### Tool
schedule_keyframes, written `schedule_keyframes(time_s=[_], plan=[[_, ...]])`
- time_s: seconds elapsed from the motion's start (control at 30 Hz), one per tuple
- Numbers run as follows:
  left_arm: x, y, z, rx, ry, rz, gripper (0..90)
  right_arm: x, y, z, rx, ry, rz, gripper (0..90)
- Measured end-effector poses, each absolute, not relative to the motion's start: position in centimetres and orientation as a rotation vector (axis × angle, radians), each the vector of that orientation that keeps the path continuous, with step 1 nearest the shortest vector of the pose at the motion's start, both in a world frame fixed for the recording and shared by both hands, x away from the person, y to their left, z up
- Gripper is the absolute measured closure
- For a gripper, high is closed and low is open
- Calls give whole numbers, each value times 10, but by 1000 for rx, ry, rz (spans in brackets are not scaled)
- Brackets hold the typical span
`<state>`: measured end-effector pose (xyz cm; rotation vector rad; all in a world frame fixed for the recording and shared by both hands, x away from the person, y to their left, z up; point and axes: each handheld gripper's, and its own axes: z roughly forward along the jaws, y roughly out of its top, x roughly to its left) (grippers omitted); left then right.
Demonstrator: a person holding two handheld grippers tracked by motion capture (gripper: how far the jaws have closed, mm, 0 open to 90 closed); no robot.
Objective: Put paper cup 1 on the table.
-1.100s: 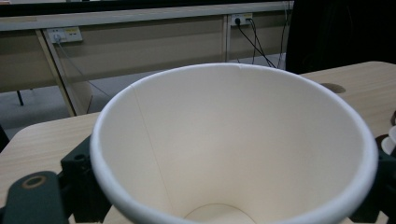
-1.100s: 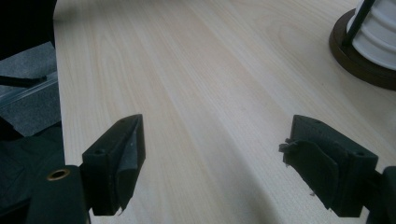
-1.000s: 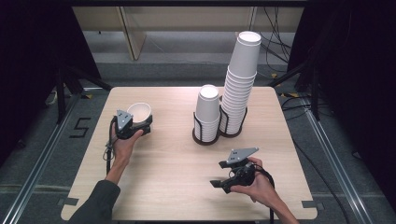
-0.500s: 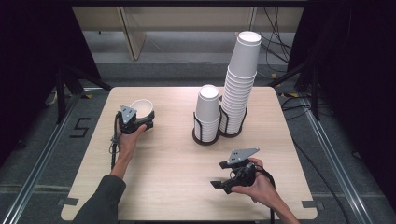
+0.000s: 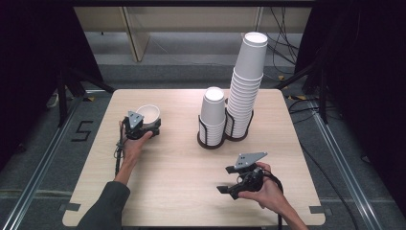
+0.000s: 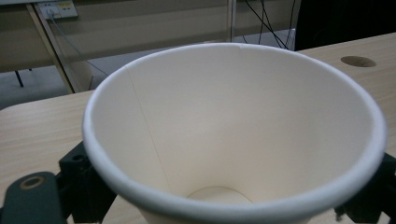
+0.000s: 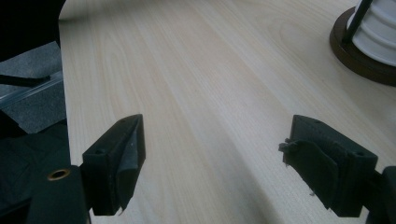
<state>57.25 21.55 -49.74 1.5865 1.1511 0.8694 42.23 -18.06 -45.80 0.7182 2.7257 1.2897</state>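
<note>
1. Clamped on one white paper cup (image 5: 147, 113) with the jaws of the left gripper (image 5: 149, 125), one black jaw pressed on each side of the cup, low on its wall.
2. In the left gripper view, looking right down into the cup (image 6: 233, 130) between the jaws: mouth up, nothing inside, round bottom in sight.
3. Hard to tell if the cup's bottom sits on the worktop (image 5: 182, 182) under the jaws or hangs just above it.
4. Far off to the side of the left jaws, two piles of more cups, mouths down: a short stack (image 5: 213, 112) and a tall stack (image 5: 248, 76), each in a black wire holder (image 5: 210, 139), the two holders touching.
5. Jaws of the right gripper (image 5: 226, 179) wide apart, with nothing between them but bare wood; the same in the right gripper view (image 7: 215, 163), with a holder's dark base well ahead of the jaws.
6. Done so far, at a guess: one cup on its own, away from the stacks, turned mouth up.
7. Left to do, at a guess: letting go of this cup so it stands alone, then maybe doing the same with more cups from the piles.
</note>
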Motion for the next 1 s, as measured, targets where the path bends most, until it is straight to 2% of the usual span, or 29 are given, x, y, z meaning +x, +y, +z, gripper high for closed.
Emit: schedule_keyframes(time_s=[0.3,1.0], plan=[[565,219,-494,1645,1167,797,120,421,-181,-458,724,2729,1285,206],[545,221,-498,1753,1153,785,139,420,-185,-457,718,2726,1279,208]])
